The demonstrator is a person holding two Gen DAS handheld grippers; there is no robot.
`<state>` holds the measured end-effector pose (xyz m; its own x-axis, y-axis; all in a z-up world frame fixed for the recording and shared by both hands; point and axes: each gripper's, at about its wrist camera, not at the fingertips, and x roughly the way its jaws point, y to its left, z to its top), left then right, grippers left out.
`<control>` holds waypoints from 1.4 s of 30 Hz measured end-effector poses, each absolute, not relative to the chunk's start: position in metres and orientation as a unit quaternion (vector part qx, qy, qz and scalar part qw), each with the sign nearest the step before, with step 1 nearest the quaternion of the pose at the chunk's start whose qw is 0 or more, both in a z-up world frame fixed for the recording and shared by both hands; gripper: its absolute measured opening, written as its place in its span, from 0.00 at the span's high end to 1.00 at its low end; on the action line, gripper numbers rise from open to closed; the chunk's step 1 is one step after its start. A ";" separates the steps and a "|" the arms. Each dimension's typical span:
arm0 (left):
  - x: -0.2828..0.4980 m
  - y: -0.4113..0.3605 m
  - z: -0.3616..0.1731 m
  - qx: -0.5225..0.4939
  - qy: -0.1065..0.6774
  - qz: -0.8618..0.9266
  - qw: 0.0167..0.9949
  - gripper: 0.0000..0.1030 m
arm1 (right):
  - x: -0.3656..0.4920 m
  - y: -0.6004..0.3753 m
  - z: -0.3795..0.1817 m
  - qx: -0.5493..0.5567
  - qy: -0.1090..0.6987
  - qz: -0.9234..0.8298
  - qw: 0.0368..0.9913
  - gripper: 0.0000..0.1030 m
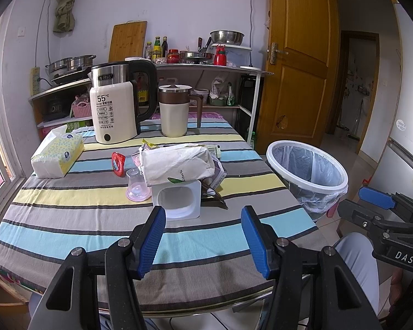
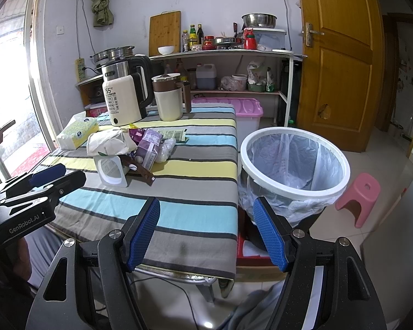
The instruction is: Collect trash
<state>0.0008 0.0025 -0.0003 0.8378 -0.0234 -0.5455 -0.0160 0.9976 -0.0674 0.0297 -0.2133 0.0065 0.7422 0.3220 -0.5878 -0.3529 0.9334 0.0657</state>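
Left gripper point(image 1: 203, 236): fingers spread, nothing held, above table point(image 1: 68, 214).
Right gripper point(image 2: 206, 233): fingers spread, empty.
Trash: white container point(image 1: 179, 200), paper bag point(image 1: 176, 165) piled mid-table.
Bin point(image 2: 294, 162): lined, beside table.

bench cloth point(image 1: 77, 214): stripes of grey, yellow, light blue and white, edged with dark lines
my gripper pads point(image 1: 151, 240): ribbed blue on black arms
trash bin point(image 2: 294, 162): white rim, clear liner
kettle point(image 1: 114, 112): cream body, steel top, black handle
stool point(image 2: 358, 198): pink
door point(image 1: 297, 55): orange-brown wood
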 end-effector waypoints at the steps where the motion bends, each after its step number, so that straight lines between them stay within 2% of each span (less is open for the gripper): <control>1: 0.001 0.003 0.000 -0.035 0.285 -0.002 0.958 0.45 | 0.029 -0.213 0.007 -0.025 0.310 0.181 0.933 0.31; 21: 0.005 0.005 -0.007 -0.036 0.290 0.001 0.956 0.45 | 0.034 -0.211 0.001 -0.029 0.317 0.184 0.930 0.31; 35: 0.040 0.027 -0.022 -0.054 0.315 0.001 0.947 0.45 | 0.064 -0.191 -0.011 -0.041 0.333 0.208 0.919 0.31; 37: 0.047 0.033 -0.019 -0.057 0.311 0.003 0.949 0.43 | 0.069 -0.184 -0.013 -0.045 0.335 0.214 0.917 0.31; 42: 0.061 0.050 -0.009 -0.073 0.291 0.003 0.954 0.32 | 0.080 -0.174 -0.016 -0.048 0.338 0.228 0.912 0.31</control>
<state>0.0613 0.0504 -0.0086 0.8302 -0.0367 -0.5562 -0.0480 0.9894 -0.1369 0.0802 -0.1740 -0.0157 0.6667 0.3836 -0.6390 -0.4492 0.8910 0.0662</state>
